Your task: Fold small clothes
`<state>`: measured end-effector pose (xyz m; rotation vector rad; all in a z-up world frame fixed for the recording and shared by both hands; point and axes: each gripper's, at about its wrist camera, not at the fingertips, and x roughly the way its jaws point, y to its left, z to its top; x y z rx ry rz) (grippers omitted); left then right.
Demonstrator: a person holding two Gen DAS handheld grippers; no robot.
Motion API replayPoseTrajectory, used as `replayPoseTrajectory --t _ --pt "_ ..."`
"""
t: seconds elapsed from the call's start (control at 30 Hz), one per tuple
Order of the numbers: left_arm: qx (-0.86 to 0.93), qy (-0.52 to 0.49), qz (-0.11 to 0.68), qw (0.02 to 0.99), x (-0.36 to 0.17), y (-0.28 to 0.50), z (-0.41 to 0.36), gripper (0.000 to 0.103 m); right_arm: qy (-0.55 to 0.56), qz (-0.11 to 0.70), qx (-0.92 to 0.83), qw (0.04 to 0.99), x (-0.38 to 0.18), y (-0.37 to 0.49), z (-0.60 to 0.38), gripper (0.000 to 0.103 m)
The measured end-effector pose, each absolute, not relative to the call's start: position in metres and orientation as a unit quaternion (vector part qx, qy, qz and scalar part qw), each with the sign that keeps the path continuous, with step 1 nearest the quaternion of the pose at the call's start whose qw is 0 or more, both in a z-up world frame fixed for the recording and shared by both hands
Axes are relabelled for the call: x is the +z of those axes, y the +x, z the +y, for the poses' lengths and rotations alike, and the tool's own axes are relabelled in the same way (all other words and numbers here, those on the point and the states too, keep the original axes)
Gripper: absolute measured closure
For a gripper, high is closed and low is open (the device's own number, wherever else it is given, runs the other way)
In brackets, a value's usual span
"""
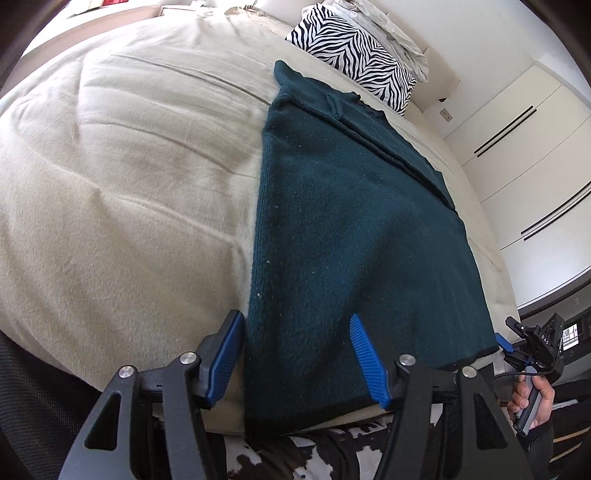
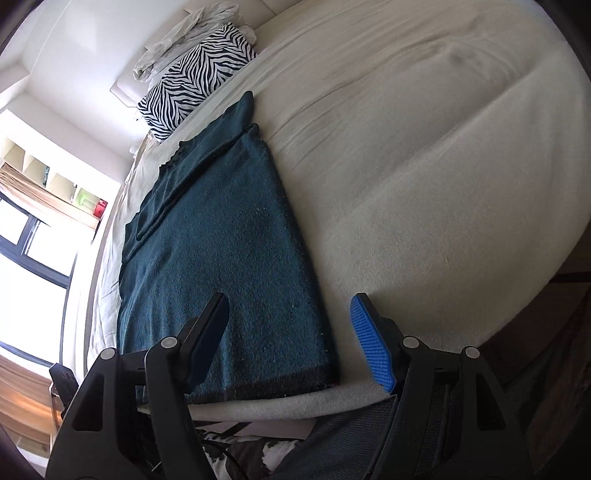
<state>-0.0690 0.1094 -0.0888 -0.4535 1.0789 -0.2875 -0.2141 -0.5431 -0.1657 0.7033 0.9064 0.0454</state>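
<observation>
A dark teal knitted sweater (image 1: 343, 229) lies flat on the cream bed (image 1: 129, 177), sleeves folded in over the body, its hem at the near bed edge. My left gripper (image 1: 297, 354) is open, its blue fingers (image 1: 364, 354) straddling the hem's left corner, holding nothing. In the right wrist view the same sweater (image 2: 225, 251) shows, and my right gripper (image 2: 291, 339) is open astride the hem's right corner, empty. The right gripper also shows at the far right of the left wrist view (image 1: 535, 347), held in a hand.
A zebra-print pillow (image 1: 354, 55) and crumpled white bedding (image 1: 391, 26) lie at the head of the bed. White wardrobe doors (image 1: 524, 155) stand to the right. A window (image 2: 33, 240) and shelves (image 2: 55, 177) are on the left. A cow-print rug (image 1: 317, 454) lies below the bed edge.
</observation>
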Motion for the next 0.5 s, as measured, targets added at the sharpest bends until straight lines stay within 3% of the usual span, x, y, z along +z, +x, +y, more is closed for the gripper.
replayPoseTrajectory --t 0.5 --pt "-0.164 -0.298 0.540 0.770 -0.104 -0.091 0.129 0.043 0.383 0.446 0.055 0.807 -0.182 -0.215 -0.543 0.037"
